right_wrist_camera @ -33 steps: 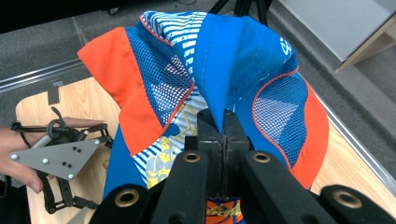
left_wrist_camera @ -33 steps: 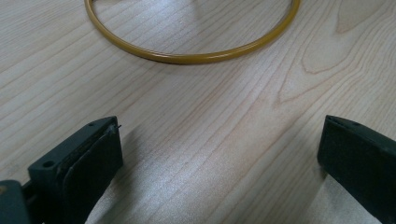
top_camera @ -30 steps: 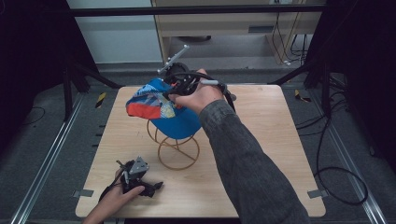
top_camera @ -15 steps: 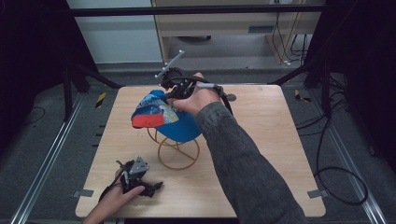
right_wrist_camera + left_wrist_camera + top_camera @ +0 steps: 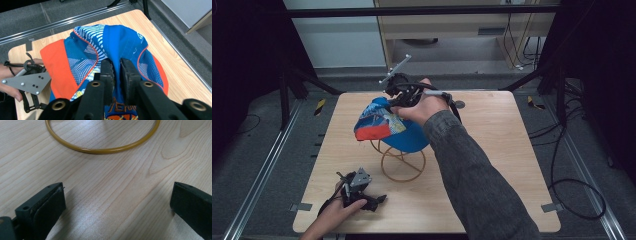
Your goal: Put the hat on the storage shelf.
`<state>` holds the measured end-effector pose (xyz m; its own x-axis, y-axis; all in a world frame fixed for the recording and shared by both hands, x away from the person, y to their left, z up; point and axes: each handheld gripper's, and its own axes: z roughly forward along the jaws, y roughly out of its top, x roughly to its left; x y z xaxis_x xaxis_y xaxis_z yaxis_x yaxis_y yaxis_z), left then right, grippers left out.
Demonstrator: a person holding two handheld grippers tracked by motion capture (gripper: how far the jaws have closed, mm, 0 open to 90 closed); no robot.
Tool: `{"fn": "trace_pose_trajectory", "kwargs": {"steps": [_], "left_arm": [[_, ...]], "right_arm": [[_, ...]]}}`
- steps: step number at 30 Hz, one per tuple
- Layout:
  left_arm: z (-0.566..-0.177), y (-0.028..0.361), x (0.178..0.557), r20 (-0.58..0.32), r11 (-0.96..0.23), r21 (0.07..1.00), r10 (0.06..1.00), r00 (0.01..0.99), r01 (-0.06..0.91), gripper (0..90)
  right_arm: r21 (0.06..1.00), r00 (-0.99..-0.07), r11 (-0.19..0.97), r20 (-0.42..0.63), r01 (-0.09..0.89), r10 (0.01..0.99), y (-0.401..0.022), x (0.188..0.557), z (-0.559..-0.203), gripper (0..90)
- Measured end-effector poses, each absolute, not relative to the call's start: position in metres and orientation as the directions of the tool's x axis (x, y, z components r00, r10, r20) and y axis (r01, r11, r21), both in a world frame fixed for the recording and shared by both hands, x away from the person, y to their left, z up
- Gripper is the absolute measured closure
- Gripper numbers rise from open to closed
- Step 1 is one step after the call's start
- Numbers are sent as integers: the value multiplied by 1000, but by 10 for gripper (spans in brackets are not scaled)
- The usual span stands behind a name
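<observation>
Cap (image 5: 394,127) sits on wire stand (image 5: 402,161), my right gripper (image 5: 117,68) jaws clenched on its fabric; left gripper (image 5: 117,202) jaws released over counter (image 5: 105,182).

Mesh cloth cap (image 5: 117,47), glossy wire stand (image 5: 100,150) (gold-coloured), matt wood table (image 5: 112,195)

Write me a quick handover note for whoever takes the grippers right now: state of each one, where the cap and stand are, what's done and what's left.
Right gripper: shut on the cap, pinching a fold of its blue fabric at the crown.
Left gripper: open, resting on the table at the near left corner, holding nothing; the stand's base ring lies ahead of its jaws.
Cap: over the top of the gold wire stand at mid-table, orange brim toward the left.
Done: cap gripped and brought onto the stand.
Left: whether it sits fully on the stand cannot be told; probably settle it, then open the right gripper and draw back.
</observation>
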<state>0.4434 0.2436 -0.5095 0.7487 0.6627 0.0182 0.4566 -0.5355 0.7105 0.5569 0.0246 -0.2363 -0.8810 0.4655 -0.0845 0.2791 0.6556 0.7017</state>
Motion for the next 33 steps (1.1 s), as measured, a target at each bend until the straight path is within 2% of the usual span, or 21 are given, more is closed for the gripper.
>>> {"fn": "trace_pose_trajectory", "kwargs": {"steps": [16, 33], "left_arm": [[-509, 244, 443, 18, -537, 710, 661, 750, 456, 0], [-509, 244, 444, 18, -537, 711, 660, 751, 454, 0]], "right_arm": [[722, -874, 629, -71, 288, 481, 18, 552, -235, 589], [740, -863, 603, -61, 299, 502, 4, 543, -234, 473]]}}
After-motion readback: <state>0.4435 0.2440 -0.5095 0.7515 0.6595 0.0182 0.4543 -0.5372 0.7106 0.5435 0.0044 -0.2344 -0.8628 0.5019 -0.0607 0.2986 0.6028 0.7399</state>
